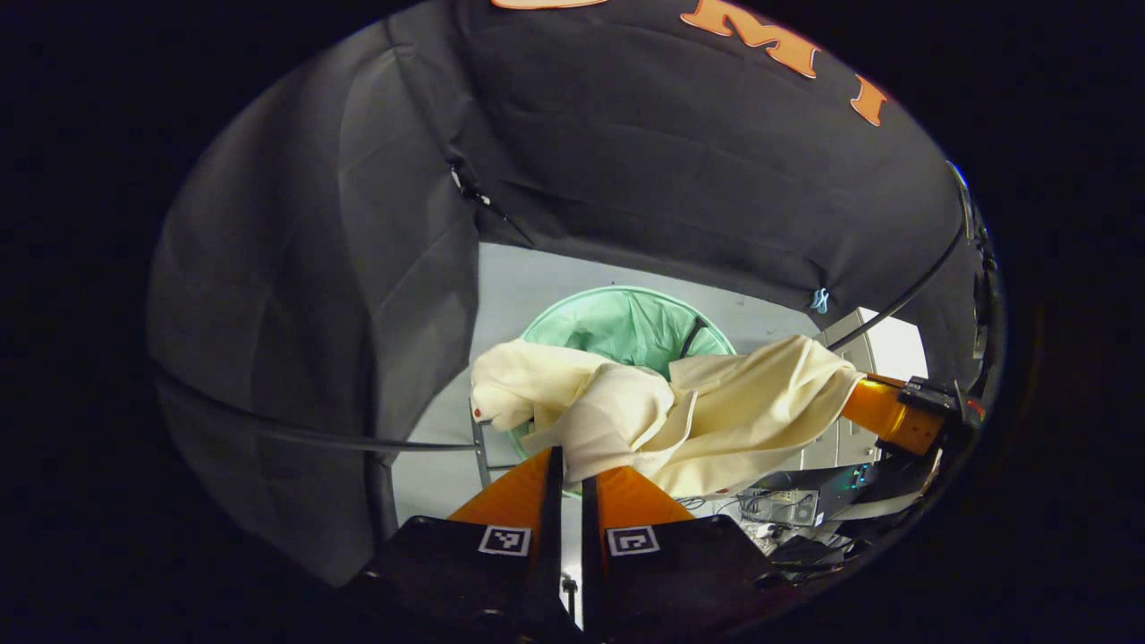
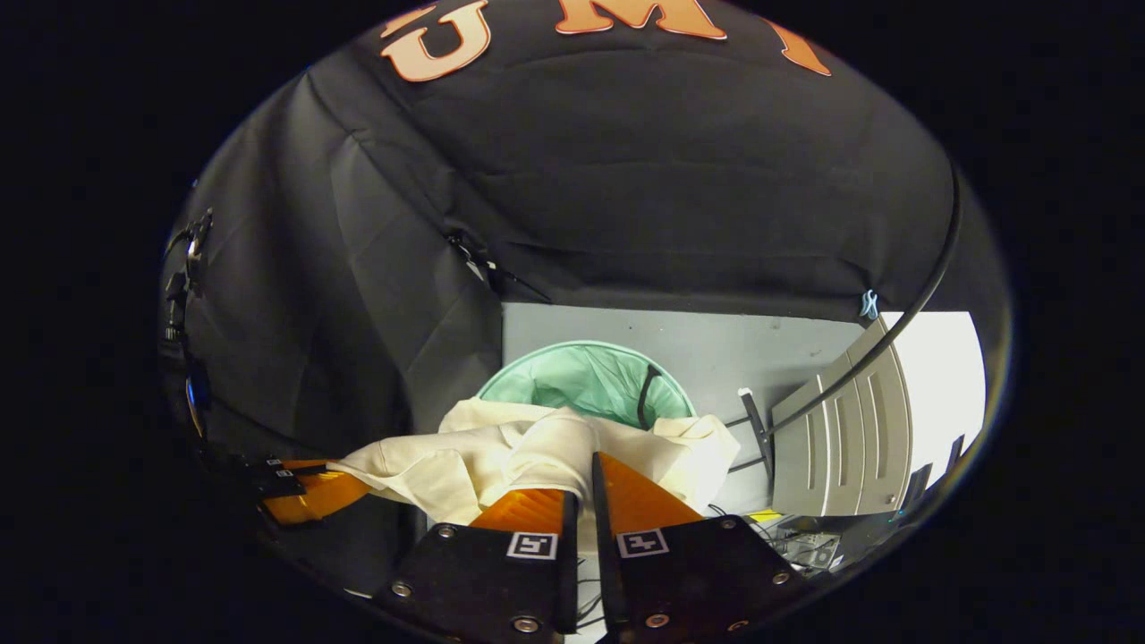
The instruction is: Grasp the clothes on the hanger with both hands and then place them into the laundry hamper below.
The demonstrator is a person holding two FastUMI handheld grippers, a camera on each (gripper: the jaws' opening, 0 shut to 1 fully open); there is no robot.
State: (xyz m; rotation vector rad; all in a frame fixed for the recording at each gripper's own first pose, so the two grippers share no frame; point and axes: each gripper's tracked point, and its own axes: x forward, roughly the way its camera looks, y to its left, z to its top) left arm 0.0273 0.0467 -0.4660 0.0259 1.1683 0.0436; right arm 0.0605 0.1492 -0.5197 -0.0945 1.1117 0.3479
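Above the hamper (image 1: 626, 326), cream clothes (image 1: 680, 411) hang pinched between both grippers' fingers (image 1: 523, 487)

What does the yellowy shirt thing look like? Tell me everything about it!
The cream garment looks like soft, thin cloth, rumpled into folds. It hangs stretched between the two grippers: the left gripper pinches one end, the right gripper the other. It is held in the air above the green hamper, partly hiding its rim.

Green hamper (image 2: 586, 380) on grey floor (image 2: 716, 353)
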